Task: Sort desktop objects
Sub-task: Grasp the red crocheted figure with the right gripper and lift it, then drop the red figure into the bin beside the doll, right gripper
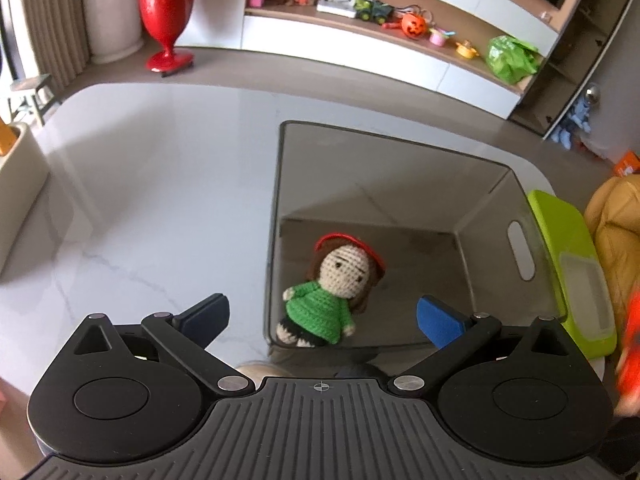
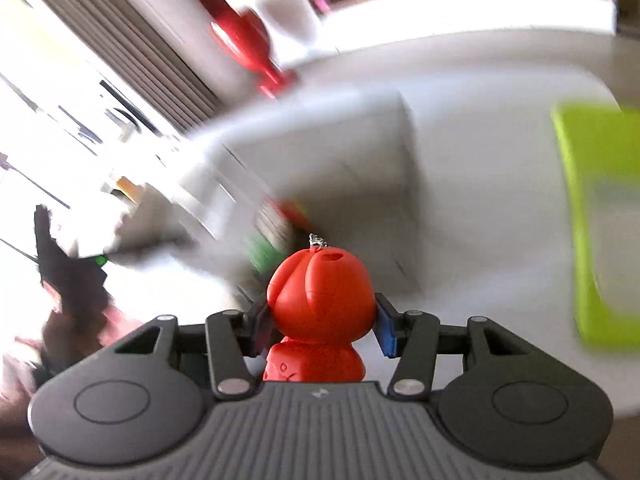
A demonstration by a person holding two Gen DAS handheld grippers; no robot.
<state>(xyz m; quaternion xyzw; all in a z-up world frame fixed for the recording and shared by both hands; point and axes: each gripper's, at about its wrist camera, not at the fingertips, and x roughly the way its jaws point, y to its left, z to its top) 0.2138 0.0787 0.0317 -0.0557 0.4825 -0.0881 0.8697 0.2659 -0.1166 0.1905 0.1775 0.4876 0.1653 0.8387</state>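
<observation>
Your right gripper (image 2: 322,320) has its jaws clamped on the head of an orange plastic figure (image 2: 320,300), one pad on each side, which keeps the toy upright and steady for carrying; a small metal loop sticks out of its crown. Your left gripper (image 1: 320,316) hangs with jaws spread wide and empty above the near edge of the grey bin (image 1: 400,184) at the desk's (image 1: 160,180) right side. A crocheted doll (image 1: 328,292) in green with a red cap lies inside, so the bin looks like the toys' destination.
</observation>
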